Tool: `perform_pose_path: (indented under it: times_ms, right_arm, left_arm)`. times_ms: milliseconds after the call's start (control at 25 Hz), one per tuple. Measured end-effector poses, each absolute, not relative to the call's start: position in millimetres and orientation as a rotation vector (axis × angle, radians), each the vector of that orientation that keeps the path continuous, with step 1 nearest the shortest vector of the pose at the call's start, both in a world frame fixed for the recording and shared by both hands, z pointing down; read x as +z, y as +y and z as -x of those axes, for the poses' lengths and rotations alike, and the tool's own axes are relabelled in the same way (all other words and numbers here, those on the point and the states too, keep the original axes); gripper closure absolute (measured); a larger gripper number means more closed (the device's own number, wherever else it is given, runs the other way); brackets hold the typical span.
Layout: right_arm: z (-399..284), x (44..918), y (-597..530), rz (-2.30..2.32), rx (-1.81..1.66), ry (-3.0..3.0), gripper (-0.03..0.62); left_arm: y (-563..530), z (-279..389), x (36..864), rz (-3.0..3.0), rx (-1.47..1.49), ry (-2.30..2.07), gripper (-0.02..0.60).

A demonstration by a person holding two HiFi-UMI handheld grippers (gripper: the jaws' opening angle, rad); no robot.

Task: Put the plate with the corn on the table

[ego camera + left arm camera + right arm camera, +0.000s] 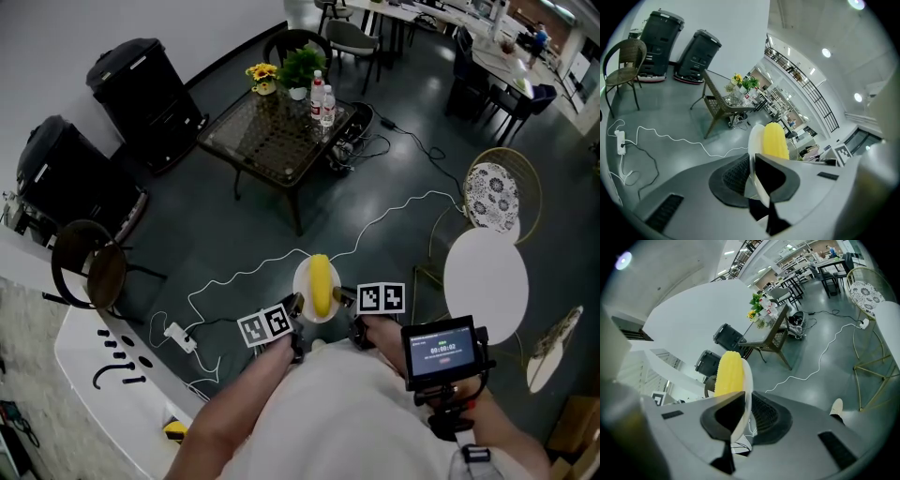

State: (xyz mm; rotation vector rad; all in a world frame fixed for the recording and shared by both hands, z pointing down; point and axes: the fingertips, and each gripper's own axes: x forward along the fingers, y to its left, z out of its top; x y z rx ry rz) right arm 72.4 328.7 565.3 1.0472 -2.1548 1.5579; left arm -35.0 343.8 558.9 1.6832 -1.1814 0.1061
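plate (pixel 303 281): small white one, up in the air over the floor, right in front of the person, not on any tabletop yet
left tongs (pixel 752 171): clamped on the plate's rim at its 9 o'clock
right tongs (pixel 740 411): same deal, pinching the rim at 3 o'clock, so it's a two-sided carry
corn (pixel 321 284): bright yellow cob lying flat on the plate, long axis 12 to 6, pointing away from the person. It covers most of the plate and sits between the two tongs
white round tabletop (pixel 486 281): at about 3 o'clock from the plate, near, on the right tongs' side
dark tabletop (pixel 272 136): at 12 o'clock, well apart, with bottles and flowers at its far corner
which one gets the plate: can't tell tbh, but the white one is the shorter trip
watch out: I reckon the cob rolls toward 3 or 9 if the plate tips, so keep it level
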Motion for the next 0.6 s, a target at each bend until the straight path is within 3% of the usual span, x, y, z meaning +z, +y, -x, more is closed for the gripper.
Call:
perform_pose_path:
  times_ms: [600]
  right_arm:
    - [-66.6,571.1,315.3,-1.003,1.562,-2.161,0.546]
  left_arm:
    - [332.7,40.3,564.9,-1.663,0.099,-1.211,0.538]
